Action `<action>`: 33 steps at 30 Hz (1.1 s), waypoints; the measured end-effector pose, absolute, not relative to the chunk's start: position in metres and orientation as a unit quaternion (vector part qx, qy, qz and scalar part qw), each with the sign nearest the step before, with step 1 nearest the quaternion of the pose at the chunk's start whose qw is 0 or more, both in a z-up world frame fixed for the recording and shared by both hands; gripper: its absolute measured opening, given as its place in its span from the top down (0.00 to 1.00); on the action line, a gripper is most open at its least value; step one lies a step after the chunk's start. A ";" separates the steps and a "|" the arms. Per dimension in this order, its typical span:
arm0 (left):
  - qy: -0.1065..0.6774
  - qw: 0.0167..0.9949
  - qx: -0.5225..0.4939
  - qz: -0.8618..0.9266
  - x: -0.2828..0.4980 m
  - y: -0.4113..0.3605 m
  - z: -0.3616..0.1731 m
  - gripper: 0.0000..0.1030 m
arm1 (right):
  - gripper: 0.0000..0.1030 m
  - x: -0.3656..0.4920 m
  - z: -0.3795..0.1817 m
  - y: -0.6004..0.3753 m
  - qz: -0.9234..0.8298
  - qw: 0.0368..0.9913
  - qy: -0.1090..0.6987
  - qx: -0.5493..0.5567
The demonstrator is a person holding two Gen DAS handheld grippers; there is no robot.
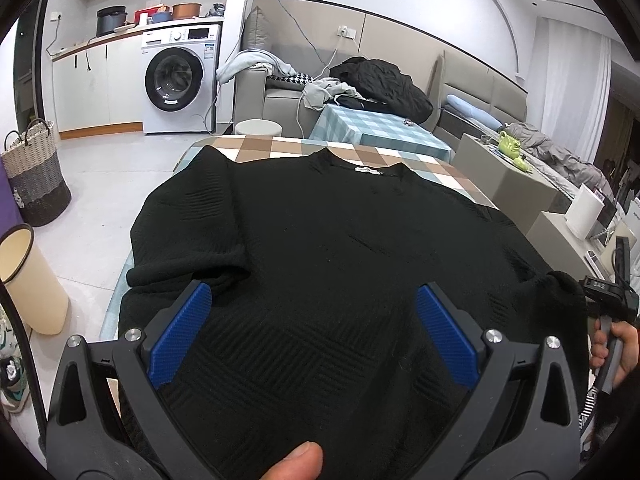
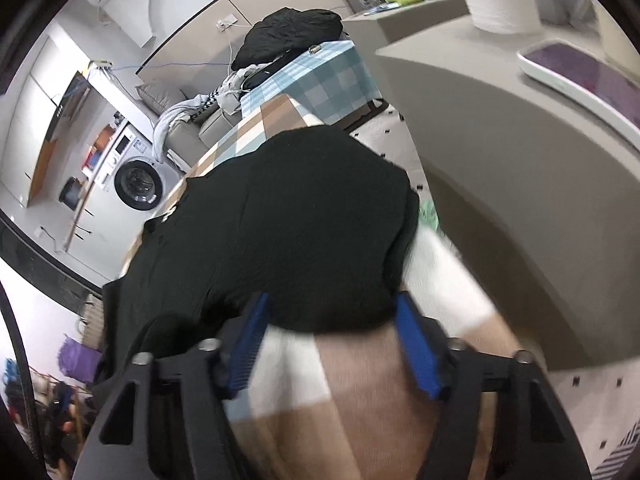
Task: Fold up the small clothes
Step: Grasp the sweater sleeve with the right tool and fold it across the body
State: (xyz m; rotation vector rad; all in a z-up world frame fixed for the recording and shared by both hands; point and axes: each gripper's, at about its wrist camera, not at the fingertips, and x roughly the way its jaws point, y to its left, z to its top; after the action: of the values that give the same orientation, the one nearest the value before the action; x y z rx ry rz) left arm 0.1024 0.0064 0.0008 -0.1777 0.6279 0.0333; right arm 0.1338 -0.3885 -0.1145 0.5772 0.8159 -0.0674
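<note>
A black knit sweater point(image 1: 340, 232) lies flat on the checked tablecloth point(image 1: 280, 146), collar at the far end. My left gripper point(image 1: 313, 287) hovers over its near hem, jaws wide open with nothing between the blue pads point(image 1: 184, 332); a thumb shows at the bottom edge. In the right wrist view, which is blurred, my right gripper point(image 2: 332, 298) points down at the sweater point(image 2: 280, 220), at one rounded end that lies on the cloth point(image 2: 360, 380). That end sits between the fingertips point(image 2: 404, 304), and the jaws stand apart without visibly pinching it. A hand point(image 1: 612, 344) holds the right gripper's handle at the right edge.
A grey cabinet point(image 2: 500, 152) with a paper roll point(image 1: 584, 216) stands right of the table. Beyond are a blue-checked table point(image 1: 380, 128), a sofa with a black jacket point(image 1: 384, 84), and a washing machine point(image 1: 180, 80). A woven basket point(image 1: 36, 176) and a cream bin point(image 1: 28, 280) stand on the floor at left.
</note>
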 end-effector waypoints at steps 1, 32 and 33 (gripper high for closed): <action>0.309 0.947 -0.086 0.017 0.105 0.006 0.001 0.01 | 0.66 0.139 -0.115 -0.389 -0.051 0.879 0.396 0.263; 0.296 0.948 -0.111 0.031 0.117 0.050 -0.007 0.01 | 0.54 0.249 -0.048 -0.270 0.142 0.875 0.461 0.047; 0.297 0.948 -0.111 0.032 0.117 0.051 -0.008 0.01 | 0.54 0.253 -0.060 -0.284 0.120 0.867 0.480 0.051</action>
State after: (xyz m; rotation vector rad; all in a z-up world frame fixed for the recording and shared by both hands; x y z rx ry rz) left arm 0.1174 0.0512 -0.0076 -0.2254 0.6049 0.0648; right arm 0.2530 -0.2837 -0.0603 0.1071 1.0052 0.2510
